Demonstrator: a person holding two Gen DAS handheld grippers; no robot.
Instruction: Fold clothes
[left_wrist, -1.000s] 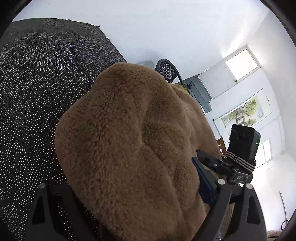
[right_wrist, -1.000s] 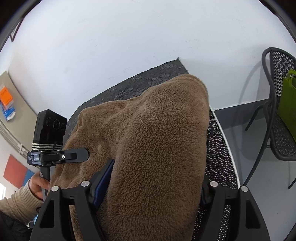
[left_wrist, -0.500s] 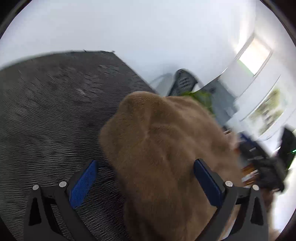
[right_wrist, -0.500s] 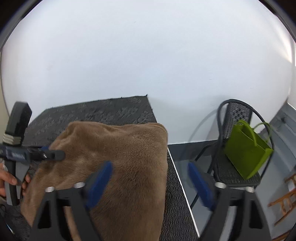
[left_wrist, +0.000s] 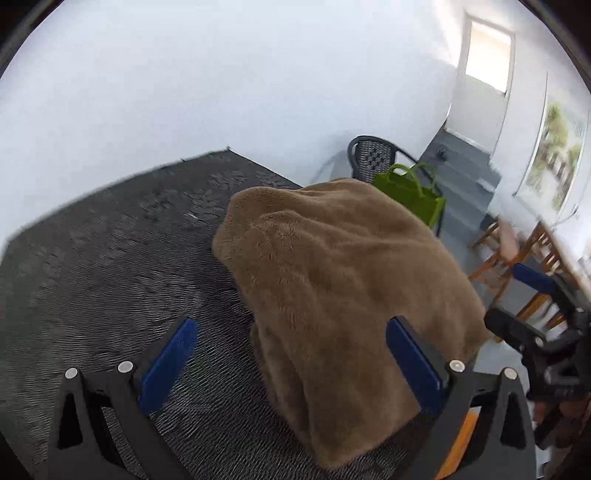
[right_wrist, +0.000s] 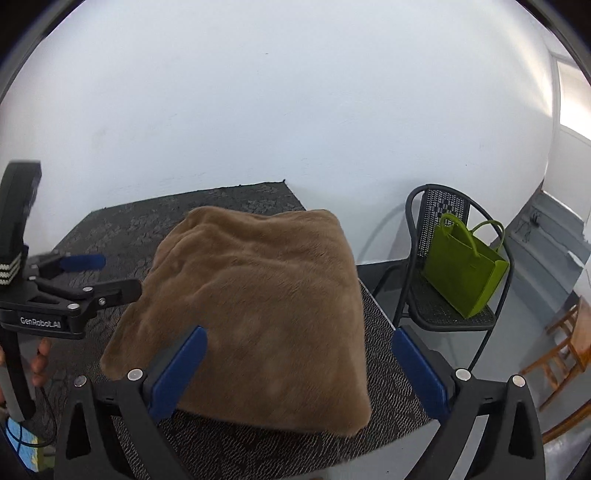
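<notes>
The folded brown garment (right_wrist: 258, 306) lies on a dark patterned table cover (right_wrist: 122, 232). At 3 o'clock a black chair (right_wrist: 443, 221) holds a green bag (right_wrist: 461, 277) by the white wall (right_wrist: 295, 92). The left gripper (left_wrist: 291, 358) and the right gripper (right_wrist: 299, 369) are both wide open, holding nothing.

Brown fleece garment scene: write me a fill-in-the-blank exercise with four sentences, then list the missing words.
1. The folded brown fleece garment lies on a dark patterned ____.
2. The bag on the black metal chair is ____ in colour.
3. The right gripper has its jaws ____, with nothing pressed between the pads.
4. The pads on the left gripper are ____ in colour.

Missing words: tablecloth; green; open; blue
</notes>
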